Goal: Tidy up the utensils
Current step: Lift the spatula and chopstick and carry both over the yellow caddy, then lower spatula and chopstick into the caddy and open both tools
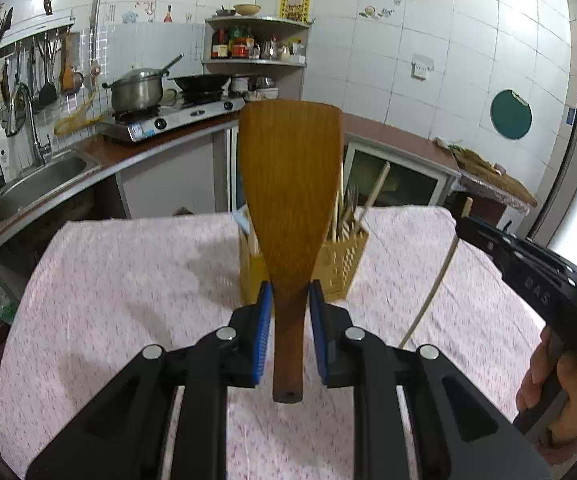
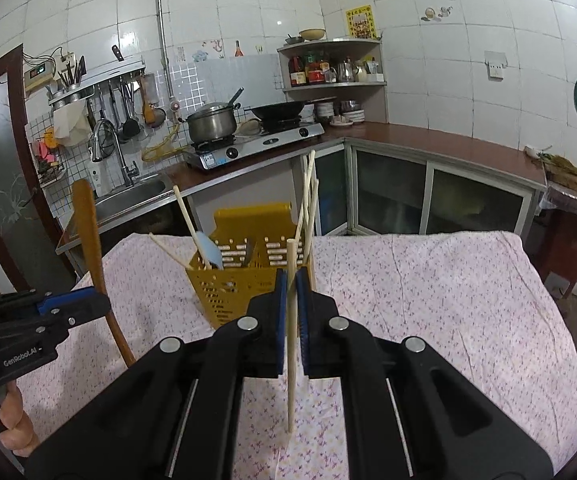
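My left gripper (image 1: 290, 292) is shut on the neck of a brown wooden spatula (image 1: 291, 184), blade up, held above the pink cloth table (image 1: 128, 280). Behind the blade stands a yellow perforated utensil holder (image 1: 340, 264) with chopsticks and forks in it. My right gripper (image 2: 291, 278) is shut on a pale chopstick (image 2: 290, 344) held nearly upright, just in front of the yellow holder (image 2: 232, 280). That holder contains a light blue spatula (image 2: 210, 252) and more chopsticks. The left gripper (image 2: 100, 302) with the wooden spatula (image 2: 90, 236) shows at the left of the right wrist view.
A kitchen counter (image 2: 428, 140) runs behind the table with a sink (image 1: 36, 184), a gas stove (image 2: 256, 144), a steel pot (image 2: 212, 122) and a wok. A hand (image 1: 556, 392) holds the right gripper's handle at the table's right side.
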`<state>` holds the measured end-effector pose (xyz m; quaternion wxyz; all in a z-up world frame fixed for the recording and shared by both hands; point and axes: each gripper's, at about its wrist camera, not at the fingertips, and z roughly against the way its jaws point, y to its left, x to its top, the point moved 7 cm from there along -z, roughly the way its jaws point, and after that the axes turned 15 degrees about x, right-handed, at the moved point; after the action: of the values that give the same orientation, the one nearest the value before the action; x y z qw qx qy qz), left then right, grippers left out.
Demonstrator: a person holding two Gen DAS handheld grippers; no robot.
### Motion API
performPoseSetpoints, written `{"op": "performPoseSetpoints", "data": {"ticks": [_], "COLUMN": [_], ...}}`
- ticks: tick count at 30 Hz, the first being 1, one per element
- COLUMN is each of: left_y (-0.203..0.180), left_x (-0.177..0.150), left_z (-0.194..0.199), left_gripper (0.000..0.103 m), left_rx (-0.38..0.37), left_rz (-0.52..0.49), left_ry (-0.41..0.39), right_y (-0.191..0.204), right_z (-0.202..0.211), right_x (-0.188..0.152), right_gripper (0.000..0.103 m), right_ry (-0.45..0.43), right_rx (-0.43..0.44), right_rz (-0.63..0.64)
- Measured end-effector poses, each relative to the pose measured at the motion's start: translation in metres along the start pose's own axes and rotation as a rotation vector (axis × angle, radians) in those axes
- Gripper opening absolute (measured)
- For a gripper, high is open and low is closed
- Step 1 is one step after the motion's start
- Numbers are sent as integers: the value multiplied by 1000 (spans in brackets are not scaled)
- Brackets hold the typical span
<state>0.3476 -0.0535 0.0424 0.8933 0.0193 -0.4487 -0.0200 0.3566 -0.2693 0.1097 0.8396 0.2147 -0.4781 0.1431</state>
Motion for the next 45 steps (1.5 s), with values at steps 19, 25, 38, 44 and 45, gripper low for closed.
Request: {"op": "performPoseSetpoints", "data": {"ticks": [19,25,38,44,45], "left_y": [-6,-7,-1,2,3], "left_x": [123,115,83,76,75], "left_z": [-26,-58,-104,-111,-111], "left_gripper": [20,20,20,20,20], "left_rx": [14,33,32,29,28], "left_rz": [28,9,19,22,22], "left_ry": [-167,-160,-115,-94,-93], "right_y": [-5,-7,-22,-21,-22], "right_z": [-7,-26,-67,-78,-81], "right_x": [137,158,143,122,117], "right_gripper": [6,6,6,6,6], "right_ry": [-141,-153,-144,-99,-83], "right_rx": [-2,4,16,27,32], "right_rz": [71,84,75,84,80]}}
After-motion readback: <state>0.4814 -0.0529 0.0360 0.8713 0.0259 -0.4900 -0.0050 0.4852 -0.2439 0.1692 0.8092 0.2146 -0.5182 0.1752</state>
